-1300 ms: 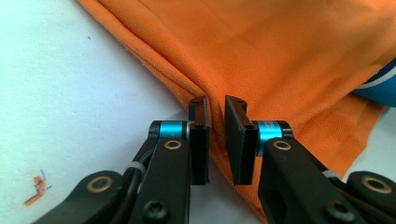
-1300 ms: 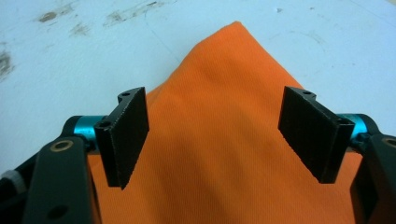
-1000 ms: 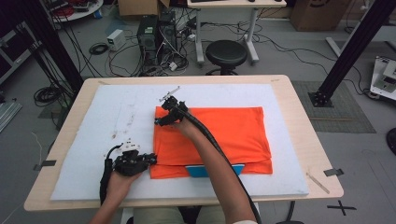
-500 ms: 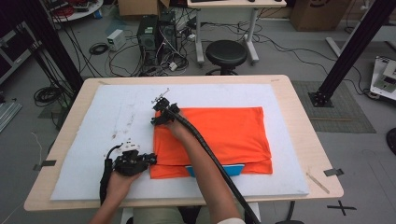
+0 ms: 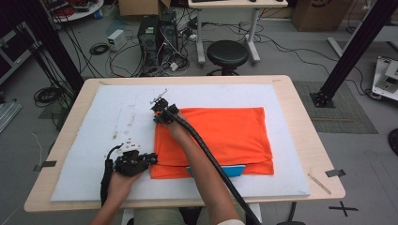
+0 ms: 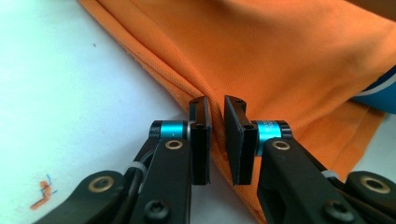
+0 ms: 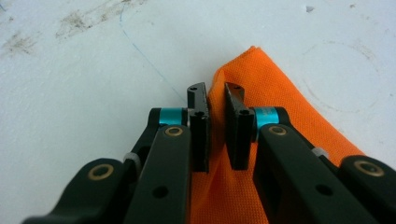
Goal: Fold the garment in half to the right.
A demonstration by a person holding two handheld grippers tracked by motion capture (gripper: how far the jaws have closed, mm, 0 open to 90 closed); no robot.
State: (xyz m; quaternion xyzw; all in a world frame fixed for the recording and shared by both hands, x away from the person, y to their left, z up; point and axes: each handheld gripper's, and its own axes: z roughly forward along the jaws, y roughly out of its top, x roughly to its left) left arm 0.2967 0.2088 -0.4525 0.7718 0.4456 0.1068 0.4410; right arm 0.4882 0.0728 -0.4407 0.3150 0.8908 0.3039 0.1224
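Note:
An orange folded garment (image 5: 220,136) lies flat on the white mat, with a blue patch (image 5: 220,169) at its near edge. My left gripper (image 5: 149,159) holds the garment's near left corner; in the left gripper view its jaws pinch the layered orange edge (image 6: 215,116). My right gripper (image 5: 157,112) sits at the far left corner. Its jaws have just been closing and now pinch a raised fold of the orange cloth (image 7: 215,93). Both forearms reach in from the bottom of the high view.
The white mat (image 5: 108,122) covers most of a wooden table (image 5: 305,117); it carries faint dirt marks (image 5: 126,119). A black stool (image 5: 227,54), computer towers and cables stand on the floor beyond. A strip of tape (image 5: 335,173) lies at the right edge.
My right gripper moved left and slightly away to the garment's far left corner, and its jaws closed on the cloth. My left gripper has stayed where it was.

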